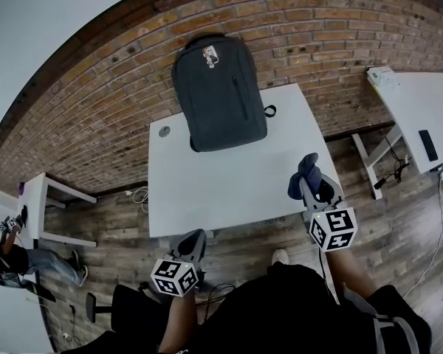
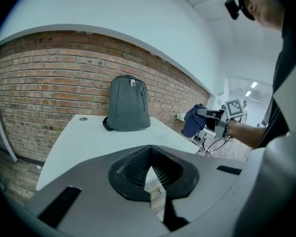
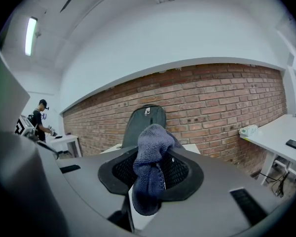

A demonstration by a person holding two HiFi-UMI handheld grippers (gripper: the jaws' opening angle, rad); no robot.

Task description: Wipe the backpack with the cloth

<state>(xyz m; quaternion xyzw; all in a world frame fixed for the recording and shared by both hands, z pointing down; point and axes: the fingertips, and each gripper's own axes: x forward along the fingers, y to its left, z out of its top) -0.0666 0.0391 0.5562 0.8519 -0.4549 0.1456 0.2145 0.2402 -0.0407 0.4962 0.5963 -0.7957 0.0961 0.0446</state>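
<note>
A grey backpack point(image 1: 220, 94) is standing upright at the far edge of a white table point(image 1: 229, 186), against a brick wall point(image 1: 88, 116), a small round disc point(image 1: 165, 131) lying near it. The right gripper point(image 1: 311, 190) is hovering at the table's near right corner, clamping a dark blue cloth point(image 1: 304, 174). The left gripper point(image 1: 193, 243) is hanging off the near edge over the wooden floor point(image 1: 258, 234), jaws pressed together, empty

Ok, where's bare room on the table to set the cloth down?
The table's near half, from the backpack to the front edge, is bare. Left of the backpack sits only a small round cap. The backpack crowds the far middle.
</note>
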